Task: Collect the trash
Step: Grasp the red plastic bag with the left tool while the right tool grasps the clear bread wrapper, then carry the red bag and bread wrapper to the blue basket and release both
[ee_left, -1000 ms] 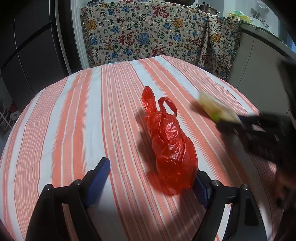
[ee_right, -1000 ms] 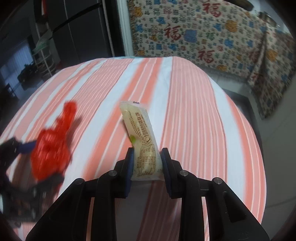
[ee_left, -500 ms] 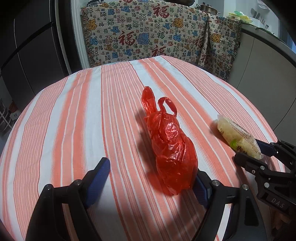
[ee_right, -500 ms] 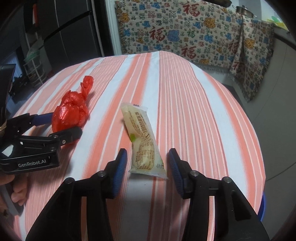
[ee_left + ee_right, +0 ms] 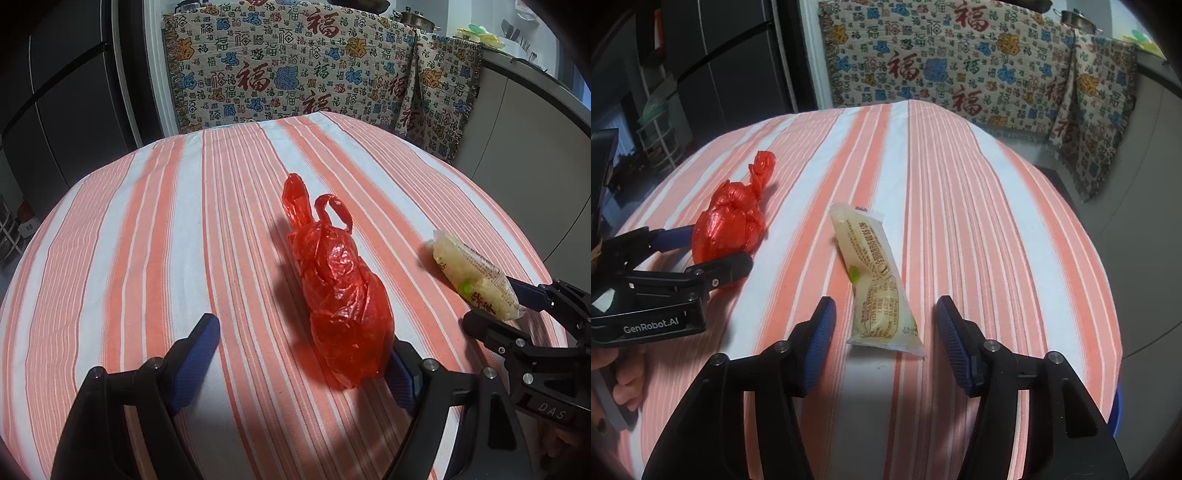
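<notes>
Lying on striped worktop point(image 5: 960, 184): sachet point(image 5: 877, 280) between wide-apart right tool point(image 5: 884, 325) fingers | red bag point(image 5: 340, 295) between spread left tool point(image 5: 303, 350) fingers, ungripped

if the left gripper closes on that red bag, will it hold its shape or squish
The red plastic bag is thin, crinkled film, so it will probably squish and deform. It looks light and may slide on the striped tablecloth. Its loose handles would likely flop.

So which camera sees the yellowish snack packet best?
The right wrist view: the snack packet lies whole and centred between the open right gripper fingers, print facing up. The left wrist view shows it only at the right edge, partly behind a finger.
</notes>
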`<state>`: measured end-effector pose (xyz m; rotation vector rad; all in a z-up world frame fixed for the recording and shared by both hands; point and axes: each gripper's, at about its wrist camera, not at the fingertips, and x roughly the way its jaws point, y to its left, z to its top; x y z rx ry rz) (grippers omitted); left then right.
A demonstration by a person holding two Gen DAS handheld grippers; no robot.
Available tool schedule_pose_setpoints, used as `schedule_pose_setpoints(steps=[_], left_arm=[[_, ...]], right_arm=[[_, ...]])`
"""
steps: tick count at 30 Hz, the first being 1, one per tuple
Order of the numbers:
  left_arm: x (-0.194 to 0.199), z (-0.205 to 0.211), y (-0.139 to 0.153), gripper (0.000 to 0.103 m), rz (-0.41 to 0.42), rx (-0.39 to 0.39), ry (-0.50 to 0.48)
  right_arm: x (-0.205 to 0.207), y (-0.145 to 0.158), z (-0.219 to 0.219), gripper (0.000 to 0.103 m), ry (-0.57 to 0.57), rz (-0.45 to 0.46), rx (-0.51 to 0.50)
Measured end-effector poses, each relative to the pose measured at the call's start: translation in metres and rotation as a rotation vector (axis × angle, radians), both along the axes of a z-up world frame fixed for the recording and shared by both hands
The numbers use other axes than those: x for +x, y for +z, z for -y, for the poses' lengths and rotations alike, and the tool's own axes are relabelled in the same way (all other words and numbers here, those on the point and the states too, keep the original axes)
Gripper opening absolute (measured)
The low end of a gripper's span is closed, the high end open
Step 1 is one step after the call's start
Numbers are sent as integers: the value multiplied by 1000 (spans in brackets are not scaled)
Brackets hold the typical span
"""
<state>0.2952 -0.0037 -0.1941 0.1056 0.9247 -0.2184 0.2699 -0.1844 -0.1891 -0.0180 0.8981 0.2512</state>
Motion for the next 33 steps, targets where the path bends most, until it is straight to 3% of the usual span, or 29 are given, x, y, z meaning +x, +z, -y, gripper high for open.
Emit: schedule_pose_setpoints(steps=[4,7,10,15,20,21,22,23,24,25,26,29,33], left_arm=[[0,1,0,84,-2,5,-2],[-7,-6,3,83,-23,-17,-51],[-21,-25,11,83,-31,-110,-101],[-16,-32,29,83,-36,-226,-103],[6,-9,32,83,-87,-169,-128],[7,-5,30,81,-92,-142,-128],[9,0,27,73,-96,-115,-130],[9,3,25,59,-103,-101,-140],[9,7,21,29,-122,-82,-151],[6,8,19,30,-132,-69,-151],[2,10,21,29,-113,-64,-153],[-14,23,30,29,-100,-83,-200],[-43,65,53,29,-70,-133,-289]], right_arm=[[-1,0,2,68,5,-5,18],[2,2,15,76,48,-37,134],[12,11,33,75,72,-133,187],[31,33,23,75,139,-190,100],[53,36,-7,73,191,-211,-8],[57,33,-10,71,187,-222,-16],[58,29,-10,58,182,-235,-13],[59,25,-8,37,179,-250,1],[59,21,-5,25,173,-266,25],[56,20,1,17,161,-259,46],[52,22,6,15,149,-244,62],[33,34,31,14,120,-188,111],[-3,52,95,14,28,-148,216]])
